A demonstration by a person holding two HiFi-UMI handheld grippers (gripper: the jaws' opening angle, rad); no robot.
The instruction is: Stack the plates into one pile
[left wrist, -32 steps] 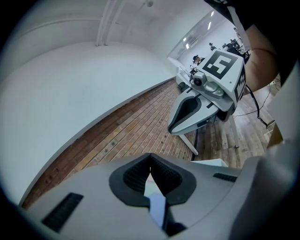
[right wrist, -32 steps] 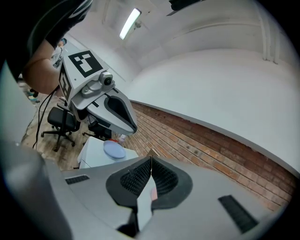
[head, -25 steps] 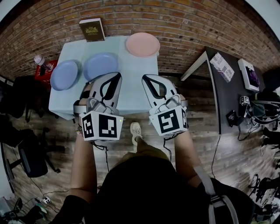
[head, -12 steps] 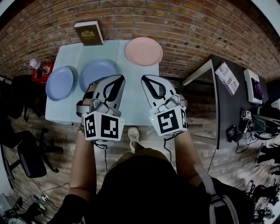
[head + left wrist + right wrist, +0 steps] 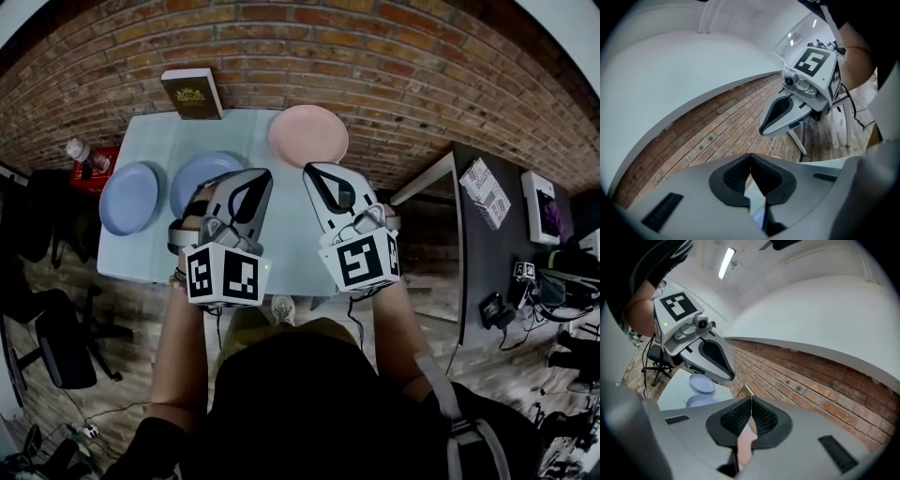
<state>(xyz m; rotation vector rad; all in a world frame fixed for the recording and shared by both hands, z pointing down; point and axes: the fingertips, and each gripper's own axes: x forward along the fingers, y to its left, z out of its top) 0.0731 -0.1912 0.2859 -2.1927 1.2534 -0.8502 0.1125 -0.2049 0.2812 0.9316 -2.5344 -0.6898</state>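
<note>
- Head view: compared with a second ago, the tabletop (image 5: 239, 131) sits nearer and larger beneath us. Both grippers have come forward from its near edge to hover over its middle. No plate has shifted, so we judge that stacking has not begun and this is only the approach.
- The left gripper (image 5: 246, 187) hangs with its tip over the near rim of the inner blue plate (image 5: 197, 178). The right gripper (image 5: 323, 180) is beside it, short of the pink plate (image 5: 308, 135) at the far right corner.
- The outer blue plate (image 5: 128, 197) lies by the left edge, just beside its twin. A book (image 5: 191, 94) stands at the far edge. All three plates look empty.
- Left gripper view: we see its jaws pressed together on nothing. The right gripper shows beyond them, against the brick wall (image 5: 708, 136).
- Right gripper view: its jaws are likewise pressed together and empty. The pink plate shows below them, and the two blue plates lie further left on the tabletop.
</note>
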